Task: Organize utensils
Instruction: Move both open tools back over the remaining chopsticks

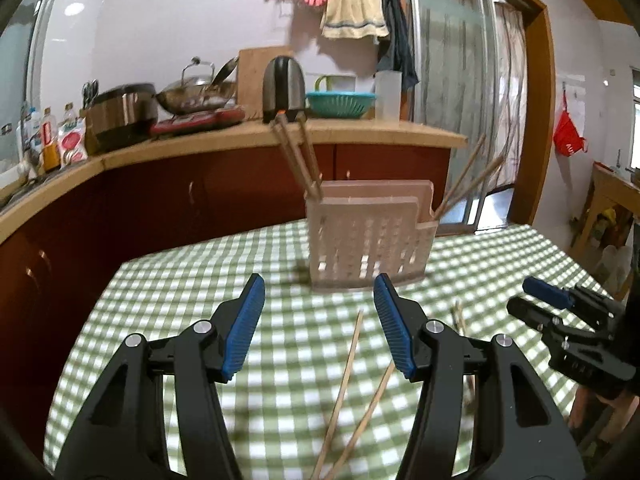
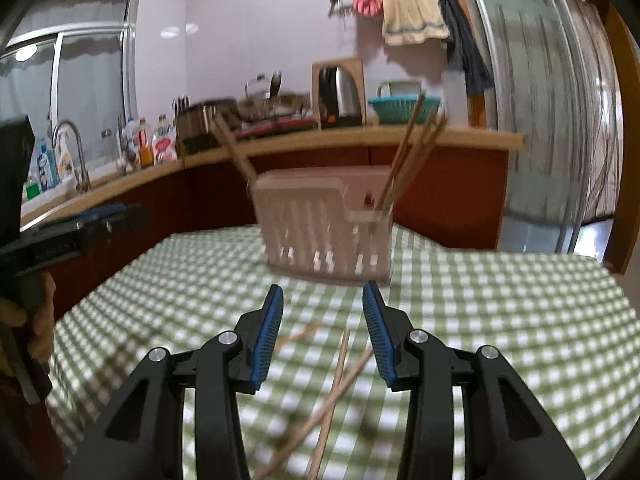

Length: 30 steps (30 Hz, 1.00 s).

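Observation:
A pale pink slotted utensil holder [image 1: 368, 240] [image 2: 320, 236] stands upright on the green checked tablecloth [image 1: 180, 300]. Wooden chopsticks lean out of its left end [image 1: 298, 156] and its right compartment [image 1: 468, 184] [image 2: 408, 152]. Loose chopsticks [image 1: 346, 380] [image 2: 332, 396] lie on the cloth in front of it, some crossing. My left gripper [image 1: 320, 280] hovers open above a loose pair, nothing between its blue pads. My right gripper [image 2: 323, 286] is also open and empty over crossed chopsticks. Each gripper shows at the other view's edge: the right one [image 1: 520, 298], the left one [image 2: 108, 216].
Behind the table runs a wooden counter [image 1: 360, 132] over dark red cabinets, carrying a kettle [image 1: 284, 88], a wok, a rice cooker and a teal basket [image 1: 340, 104]. A sink with a tap [image 2: 74, 152] is far left. The table's edges fall away left and right.

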Each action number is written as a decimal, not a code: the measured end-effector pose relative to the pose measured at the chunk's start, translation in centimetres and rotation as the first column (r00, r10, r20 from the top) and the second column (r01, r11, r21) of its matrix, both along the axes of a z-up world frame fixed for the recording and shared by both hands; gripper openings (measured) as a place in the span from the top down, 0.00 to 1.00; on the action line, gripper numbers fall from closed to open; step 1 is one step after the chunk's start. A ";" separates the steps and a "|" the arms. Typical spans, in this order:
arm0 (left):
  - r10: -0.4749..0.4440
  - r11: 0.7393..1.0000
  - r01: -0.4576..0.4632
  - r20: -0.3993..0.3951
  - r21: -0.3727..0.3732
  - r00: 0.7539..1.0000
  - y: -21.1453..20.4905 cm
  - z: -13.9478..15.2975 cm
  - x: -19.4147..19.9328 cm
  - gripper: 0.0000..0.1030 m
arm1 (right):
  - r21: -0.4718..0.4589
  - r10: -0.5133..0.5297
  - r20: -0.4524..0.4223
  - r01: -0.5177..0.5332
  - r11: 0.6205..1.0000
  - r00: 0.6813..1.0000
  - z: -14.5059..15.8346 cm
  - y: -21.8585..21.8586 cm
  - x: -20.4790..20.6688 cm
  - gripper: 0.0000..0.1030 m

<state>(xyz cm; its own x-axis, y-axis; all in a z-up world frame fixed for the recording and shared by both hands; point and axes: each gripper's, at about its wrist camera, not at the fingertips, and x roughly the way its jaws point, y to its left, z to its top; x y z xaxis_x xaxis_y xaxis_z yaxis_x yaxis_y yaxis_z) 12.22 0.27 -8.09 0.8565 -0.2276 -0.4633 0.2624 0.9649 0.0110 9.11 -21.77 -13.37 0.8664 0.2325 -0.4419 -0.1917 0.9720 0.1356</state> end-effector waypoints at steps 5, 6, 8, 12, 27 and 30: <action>0.033 0.999 -0.033 -0.049 -0.006 0.998 1.3 -1.8 -1.5 0.46 | -0.008 0.049 -0.106 -0.050 0.999 0.993 -3.0 1.0 -1.3 0.77; 0.039 0.999 -0.039 -0.058 -0.005 0.998 1.5 -2.1 -1.8 0.46 | -0.011 0.055 -0.117 -0.057 0.998 0.992 -3.4 1.2 -1.5 0.78; 0.050 0.999 -0.050 -0.072 -0.005 0.996 2.0 -2.6 -2.1 0.46 | -0.019 0.067 -0.144 -0.070 0.997 0.987 -4.4 1.7 -1.8 0.81; 0.066 0.998 -0.068 -0.086 -0.018 0.994 2.6 -3.0 -2.4 0.46 | -0.023 0.078 -0.190 -0.083 0.996 0.979 -5.6 2.3 -1.8 0.82; 0.062 0.998 -0.066 -0.120 -0.024 0.991 2.6 -4.3 -1.9 0.46 | -0.064 0.061 -0.259 -0.081 0.995 0.964 -7.4 2.6 -1.4 0.82; 0.061 0.998 -0.065 -0.126 -0.025 0.990 2.5 -4.5 -1.9 0.46 | -0.081 0.069 -0.259 -0.093 0.992 0.963 -7.3 2.9 -1.3 0.82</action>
<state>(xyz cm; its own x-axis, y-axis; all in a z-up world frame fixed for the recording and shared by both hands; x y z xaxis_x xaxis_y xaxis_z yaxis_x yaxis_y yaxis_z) 10.37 2.79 -12.57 0.8053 -0.1902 -0.5616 0.1988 0.9789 -0.0464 7.80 -18.89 -20.69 0.7017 0.2460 -0.6686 -0.2412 0.9651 0.1020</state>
